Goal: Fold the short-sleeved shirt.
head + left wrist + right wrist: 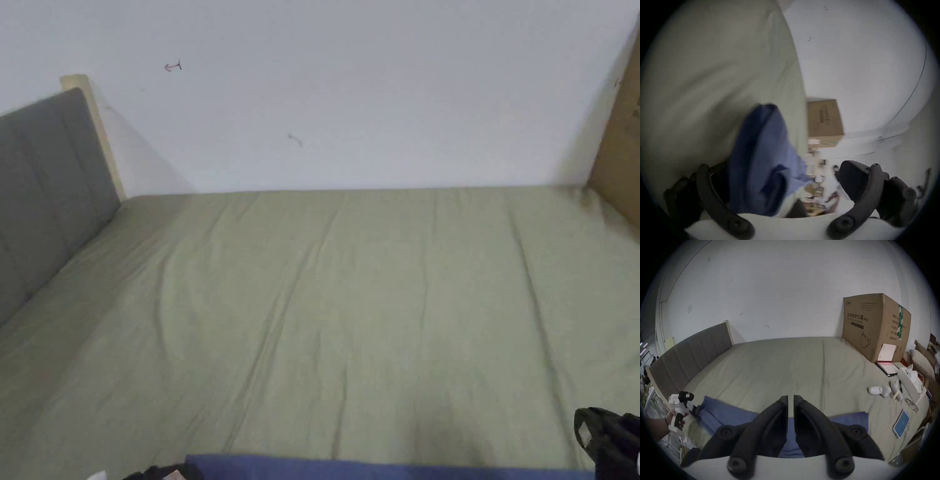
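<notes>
Cloth is the whole matter: the blue shirt (730, 413) lies at the near edge of the bed (786, 366), spread along the front of the green sheet, and in the head view a strip of it shows at the bottom edge. It looks thin and limp, so I judge it light, soft and quick to sag or wrinkle; nothing about it seems fragile or slippery. Good places to take hold would be the outer corners or a sleeve hem, where a pinch gathers only the layer meant to be moved. The left gripper (781, 183) has its jaws spread wide, with blue cloth hanging between them and lying against one jaw; the picture is blurred, and the far jaw stands clear of the cloth, so it is not clamped. In the right gripper view that same tool sits at the shirt's left end, held in a hand (672, 418). The right gripper (791, 402) hovers above the middle of the shirt with its jaws nearly together, only a slit between them, and nothing in that slit. A cardboard box (875, 327) stands at the far right corner of the bed against the wall and carries printed writing and a line drawing of a mask. A phone (901, 425) and some small white things lie on the right side.
</notes>
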### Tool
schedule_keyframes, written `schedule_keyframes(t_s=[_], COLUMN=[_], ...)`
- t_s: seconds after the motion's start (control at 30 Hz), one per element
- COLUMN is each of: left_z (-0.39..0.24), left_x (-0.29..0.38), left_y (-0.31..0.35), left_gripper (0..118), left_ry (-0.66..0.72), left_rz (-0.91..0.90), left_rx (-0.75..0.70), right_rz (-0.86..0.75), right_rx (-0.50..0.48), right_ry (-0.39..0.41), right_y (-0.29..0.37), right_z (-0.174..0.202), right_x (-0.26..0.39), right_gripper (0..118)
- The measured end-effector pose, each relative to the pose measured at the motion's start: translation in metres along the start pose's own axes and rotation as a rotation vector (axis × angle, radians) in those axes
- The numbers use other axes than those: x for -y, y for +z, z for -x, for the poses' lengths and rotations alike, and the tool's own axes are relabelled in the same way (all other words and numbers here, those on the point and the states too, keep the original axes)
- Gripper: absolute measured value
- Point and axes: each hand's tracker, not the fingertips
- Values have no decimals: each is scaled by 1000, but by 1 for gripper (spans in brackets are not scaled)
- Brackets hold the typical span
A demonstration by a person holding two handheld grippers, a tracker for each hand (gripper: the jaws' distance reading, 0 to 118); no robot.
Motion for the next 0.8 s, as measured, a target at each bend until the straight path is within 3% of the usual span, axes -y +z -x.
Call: schedule_keyframes(t_s=[0.07, 0.1, 0.13, 0.17, 0.2, 0.23, 0.27, 0.3, 0.43, 0.57, 0.73, 0.8], left_z=[6, 8, 9, 12, 19, 28, 30, 18, -8, -63, -137, -159], left_x=[1, 1, 1, -1, -1, 0, 5, 8, 20, 37, 78, 98], left_y=[-19, -25, -27, -30, -33, -35, -29, -29, -32, -14, -1, -7], left_gripper=[115, 105, 80, 23, 5, 5, 5, 5, 5, 5, 5, 5], left_ry=[63, 31, 4, -36, -55, -85, -49, -94, -214, -432, -874, -997], left_rz=[83, 78, 74, 68, 58, 60, 49, 10, -21, -54, -178, -191], left_rx=[62, 44, 32, -44, -190, -341, -145, -118, -302, -516, -995, -1041], right_rz=[3, 4, 3, 4, 6, 9, 15, 21, 35, 38, 31, 29], right_rx=[-9, -15, -21, -25, -28, -32, -36, -38, -42, -47, -57, -61], right_ry=[7, 7, 8, 11, 13, 12, 8, 5, -4, -13, -26, -32], right_y=[-3, -4, -5, -6, -8, -8, -9, -10, -10, -3, 5, 8], right_z=[3, 4, 4, 5, 6, 6, 6, 6, 5, 1, -4, -7], right_x=[-3, -5, -6, -7, -8, -8, -8, -7, -4, -3, -1, 0], right_gripper=[8, 8, 8, 8, 8, 8, 8, 8, 8, 8, 8, 8])
